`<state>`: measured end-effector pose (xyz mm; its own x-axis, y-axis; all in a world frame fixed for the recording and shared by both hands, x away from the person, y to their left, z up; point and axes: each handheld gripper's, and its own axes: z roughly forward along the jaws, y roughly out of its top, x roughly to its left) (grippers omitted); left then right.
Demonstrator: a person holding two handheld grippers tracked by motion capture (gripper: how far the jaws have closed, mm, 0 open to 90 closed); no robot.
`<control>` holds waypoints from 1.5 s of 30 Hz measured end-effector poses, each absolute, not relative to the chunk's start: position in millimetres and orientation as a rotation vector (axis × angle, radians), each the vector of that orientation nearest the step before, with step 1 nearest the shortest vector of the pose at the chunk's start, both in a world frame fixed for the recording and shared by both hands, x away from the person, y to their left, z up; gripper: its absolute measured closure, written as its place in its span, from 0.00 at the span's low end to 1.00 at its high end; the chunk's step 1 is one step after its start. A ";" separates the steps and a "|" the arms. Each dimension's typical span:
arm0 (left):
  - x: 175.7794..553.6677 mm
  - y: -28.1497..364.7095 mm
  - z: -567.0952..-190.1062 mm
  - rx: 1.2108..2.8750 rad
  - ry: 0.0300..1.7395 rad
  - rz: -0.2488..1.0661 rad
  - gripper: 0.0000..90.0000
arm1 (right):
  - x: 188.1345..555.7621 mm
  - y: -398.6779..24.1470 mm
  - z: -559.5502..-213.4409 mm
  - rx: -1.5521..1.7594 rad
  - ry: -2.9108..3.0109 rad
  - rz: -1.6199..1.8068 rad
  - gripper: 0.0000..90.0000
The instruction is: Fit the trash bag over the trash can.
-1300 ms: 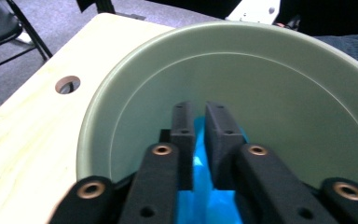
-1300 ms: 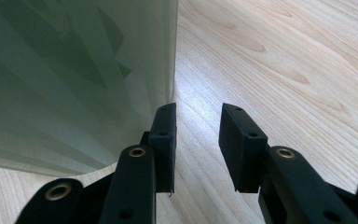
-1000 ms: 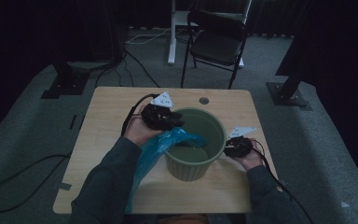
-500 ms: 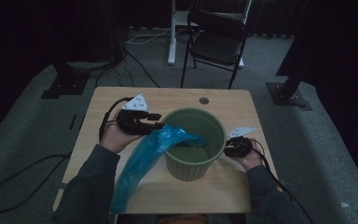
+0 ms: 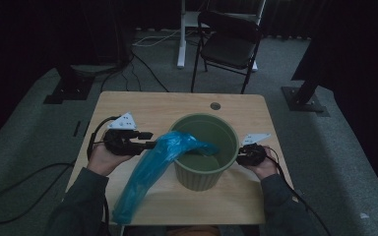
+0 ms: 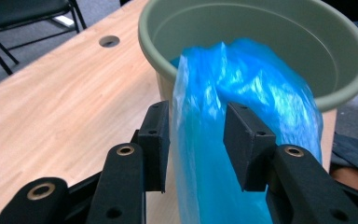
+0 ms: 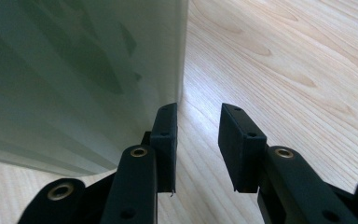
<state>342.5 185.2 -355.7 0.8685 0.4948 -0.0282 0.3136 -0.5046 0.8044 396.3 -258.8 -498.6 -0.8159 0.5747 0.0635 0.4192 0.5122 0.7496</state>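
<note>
Our left tool [image 6: 193, 140] has just been opening, its jaws loosely around the blue bag [image 6: 242, 121] draped over the bin [image 5: 204, 147] rim. Our right tool [image 7: 196, 140] gapes empty beside the bin on the desk [image 5: 152, 105].

Nothing here bears writing I can read (bin [image 5: 204, 157], bag [image 6: 233, 121] and counter [image 5: 147, 105] are all plain).
</note>
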 end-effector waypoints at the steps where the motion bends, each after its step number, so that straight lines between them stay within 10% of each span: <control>1: 342.5 184.8 -357.8 2.149 0.583 0.252 0.67 | 395.9 -258.7 -497.9 0.848 2.560 1.192 0.75; 13: 358.8 171.0 -357.3 2.183 0.590 0.296 0.99 | 387.6 -263.3 -487.5 0.786 2.569 1.228 0.75; 45: 390.2 130.2 -329.3 2.155 0.558 0.390 0.99 | 361.0 -258.7 -474.4 0.683 2.610 1.260 0.73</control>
